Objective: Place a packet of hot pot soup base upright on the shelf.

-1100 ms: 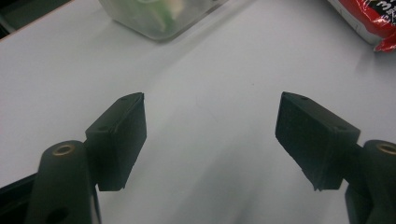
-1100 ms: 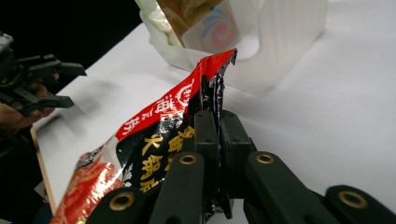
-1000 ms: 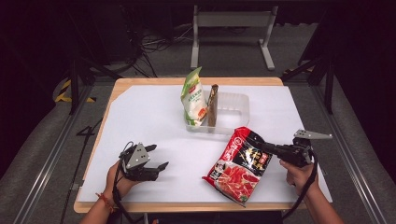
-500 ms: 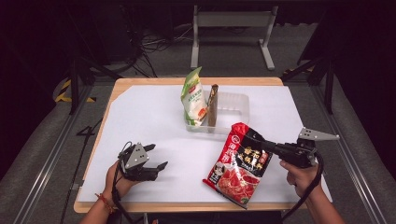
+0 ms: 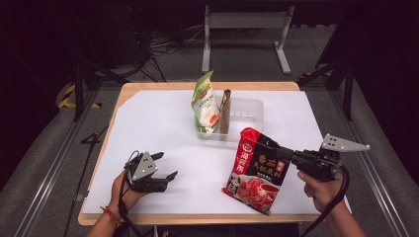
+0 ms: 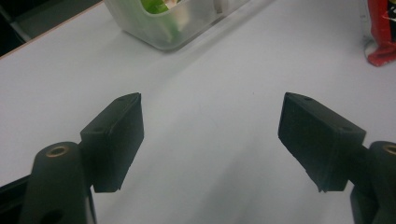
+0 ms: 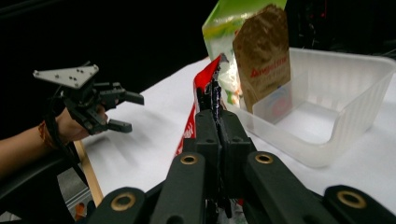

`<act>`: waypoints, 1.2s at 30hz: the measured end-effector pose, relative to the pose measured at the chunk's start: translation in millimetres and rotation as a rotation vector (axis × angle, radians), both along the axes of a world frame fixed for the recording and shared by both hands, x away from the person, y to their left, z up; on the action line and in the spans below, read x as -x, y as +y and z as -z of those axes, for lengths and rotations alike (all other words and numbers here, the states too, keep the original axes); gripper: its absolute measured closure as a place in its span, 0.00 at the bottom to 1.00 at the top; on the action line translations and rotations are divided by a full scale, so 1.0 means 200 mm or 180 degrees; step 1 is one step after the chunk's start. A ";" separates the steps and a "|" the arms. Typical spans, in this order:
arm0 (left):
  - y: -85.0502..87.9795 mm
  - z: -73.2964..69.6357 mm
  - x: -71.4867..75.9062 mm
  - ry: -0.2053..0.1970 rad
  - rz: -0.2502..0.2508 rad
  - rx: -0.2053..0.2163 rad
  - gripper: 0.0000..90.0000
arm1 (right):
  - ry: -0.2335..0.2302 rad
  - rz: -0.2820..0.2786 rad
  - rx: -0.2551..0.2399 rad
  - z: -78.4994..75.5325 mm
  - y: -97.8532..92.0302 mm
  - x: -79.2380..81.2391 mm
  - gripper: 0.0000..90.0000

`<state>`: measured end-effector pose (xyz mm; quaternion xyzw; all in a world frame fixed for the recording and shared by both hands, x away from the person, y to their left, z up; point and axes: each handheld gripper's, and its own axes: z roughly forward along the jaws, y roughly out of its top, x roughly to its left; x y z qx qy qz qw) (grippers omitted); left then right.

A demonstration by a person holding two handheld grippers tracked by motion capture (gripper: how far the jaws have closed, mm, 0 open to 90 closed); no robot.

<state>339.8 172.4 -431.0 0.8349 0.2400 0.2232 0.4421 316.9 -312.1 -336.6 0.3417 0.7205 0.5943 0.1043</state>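
Note:
My right gripper (image 5: 282,153) is shut on the edge of a red printed food packet (image 5: 258,169), which stands tilted with its lower corner near the table's front edge; the gripper (image 7: 216,123) pinches the packet's red edge (image 7: 205,79). Behind it a clear plastic tub (image 5: 247,109) holds a green-and-white packet (image 5: 205,102) and a brown packet (image 5: 226,111), both upright. My left gripper (image 5: 165,165) rests open near the front left, nothing between its fingers (image 6: 116,135).
A white sheet (image 5: 158,128) covers the wooden table. The tub (image 7: 336,116) has free room in its right half. Metal stands and cables lie on the dark floor behind the table.
My right gripper has lifted the red packet from lying flat to standing tilted, pulling it slightly right. The left gripper has stayed where it was.

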 end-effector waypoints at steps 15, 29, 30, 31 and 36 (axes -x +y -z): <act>-0.02 0.03 -0.01 0.0026 0.0037 -0.0088 0.23 | -0.0131 0.0091 0.0075 -0.13 0.02 0.02 0.98; -0.03 0.03 -0.01 0.0042 0.0047 -0.0049 0.22 | -0.0310 0.0309 0.0145 -0.22 0.01 -0.05 0.98; -0.03 0.03 -0.01 0.0038 0.0047 -0.0039 0.22 | -0.0321 0.0330 0.0138 -0.23 0.01 -0.05 0.98; -0.03 0.03 -0.01 0.0042 0.0040 -0.0032 0.22 | -0.0329 0.0345 0.0126 -0.23 0.01 -0.06 0.98; -0.02 0.03 -0.01 0.0038 0.0031 -0.0023 0.22 | -0.0379 0.0430 0.0056 -0.27 0.00 -0.08 0.98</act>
